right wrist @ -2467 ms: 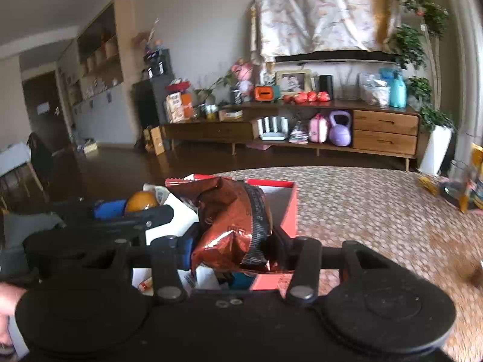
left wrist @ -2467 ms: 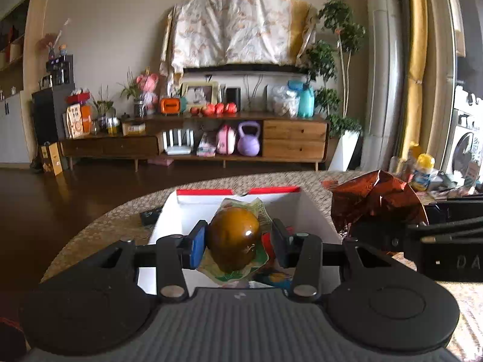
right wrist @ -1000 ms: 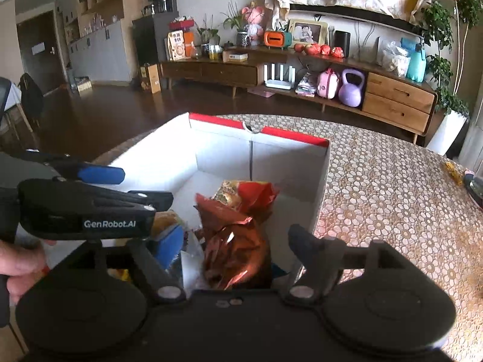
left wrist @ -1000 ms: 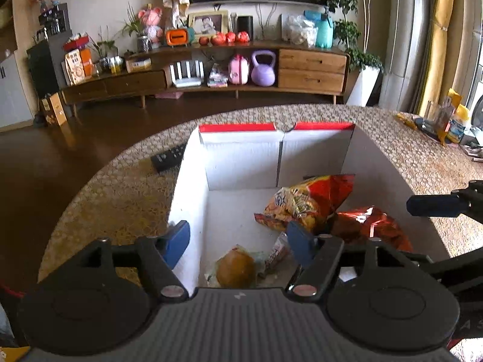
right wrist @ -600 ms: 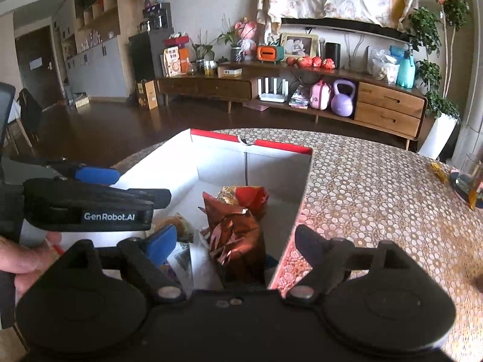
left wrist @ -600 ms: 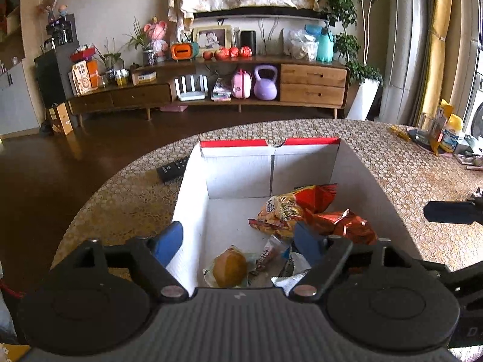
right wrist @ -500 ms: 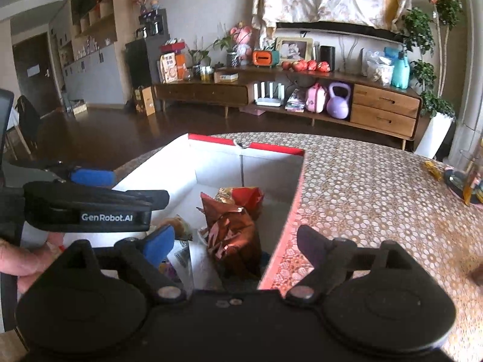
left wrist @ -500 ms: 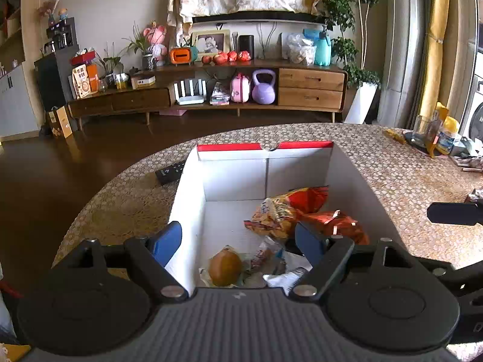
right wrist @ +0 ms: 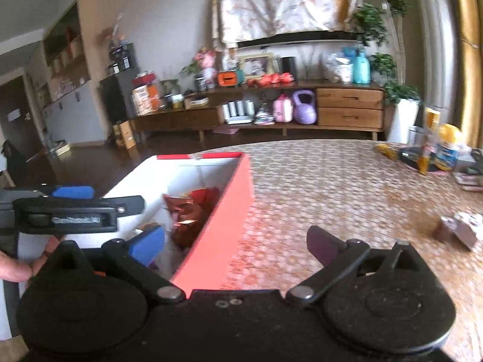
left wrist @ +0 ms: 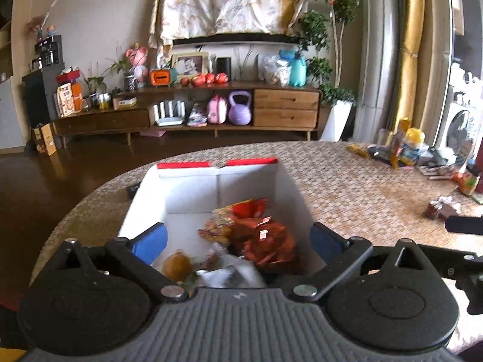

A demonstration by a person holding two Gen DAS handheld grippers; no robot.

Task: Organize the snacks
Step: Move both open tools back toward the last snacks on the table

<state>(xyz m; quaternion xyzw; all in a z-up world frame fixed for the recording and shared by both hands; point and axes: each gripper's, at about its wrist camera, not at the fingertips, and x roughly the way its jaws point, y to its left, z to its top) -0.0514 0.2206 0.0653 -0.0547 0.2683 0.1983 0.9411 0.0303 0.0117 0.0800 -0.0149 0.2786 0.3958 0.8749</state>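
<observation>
1. Biggest risk imo: the right gripper [right wrist: 235,242] is straddling the right wall of the box [right wrist: 223,208], blue pad inside and the other finger out over the table [right wrist: 332,187]. If it swings toward the next snack without lifting a bit, that inside finger could hook the wall and drag or tip the box.

2. Both grippers have just been opening and now stand spread wide with nothing between the pads. The left gripper [left wrist: 238,242] hovers over the near end of the box [left wrist: 193,193], so a careless sweep there could catch the left wall too.

3. The two grippers are close side by side (you can see one's finger poking into the other's view), so a clumsy turn could knock them together.

4. What's in the box: a shiny red-brown snack bag [left wrist: 265,241] toward the right wall, an orange-yellow bag [left wrist: 229,215] behind it, and a round brown wrapped snack [left wrist: 178,268] at the near left corner. There's some pale wrapper stuff near the front, too blurry to call.

5. Still loose on the table: a small brown-and-white packet [right wrist: 459,230] toward the right edge, probably next, plus clutter at the far right edge.
</observation>
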